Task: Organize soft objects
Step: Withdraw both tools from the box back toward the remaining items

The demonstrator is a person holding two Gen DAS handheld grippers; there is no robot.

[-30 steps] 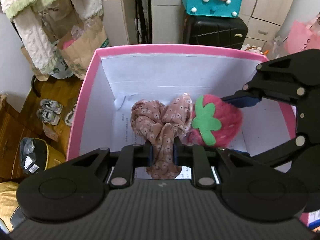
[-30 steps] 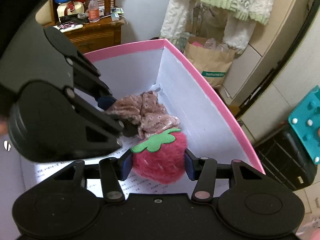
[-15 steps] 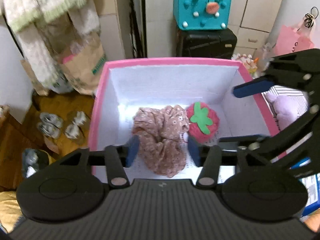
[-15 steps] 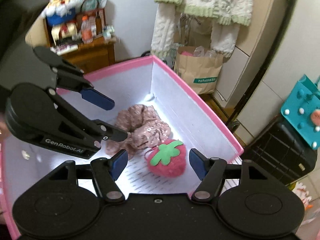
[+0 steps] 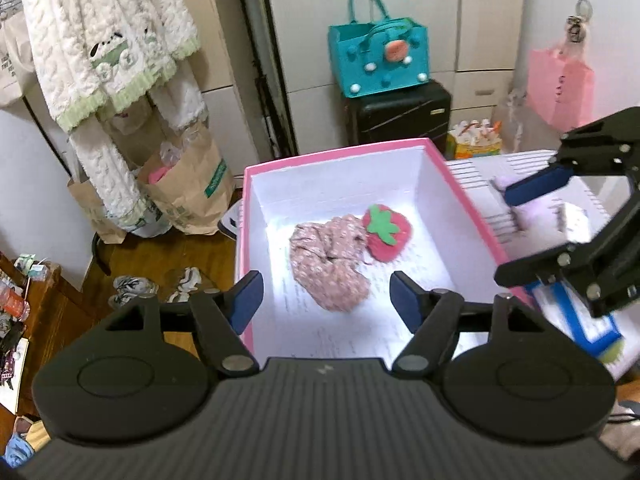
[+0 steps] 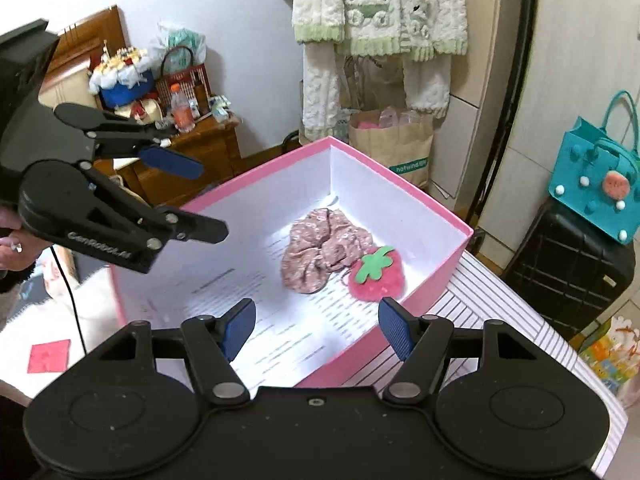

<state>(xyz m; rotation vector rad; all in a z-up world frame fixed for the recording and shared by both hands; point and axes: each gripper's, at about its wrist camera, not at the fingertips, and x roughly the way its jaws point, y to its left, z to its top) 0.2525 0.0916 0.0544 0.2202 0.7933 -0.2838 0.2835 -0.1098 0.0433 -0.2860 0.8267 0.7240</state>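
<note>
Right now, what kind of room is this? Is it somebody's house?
Probably a lived-in room at home, maybe a bedroom. Fluffy clothes hang on the wall, a black suitcase stands under a teal bag, and shoes lie on the wooden floor.

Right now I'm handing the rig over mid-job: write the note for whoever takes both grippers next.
Left gripper: open, empty, jaws just opened, above the pink box.
Right gripper: open, empty, jaws just opened, at the box's near edge.
Done: floral scrunchie and plush strawberry lie side by side, touching, on the box floor.
Left: a pale purple soft item, blurred, sits on the striped surface outside the box; possibly next.
</note>
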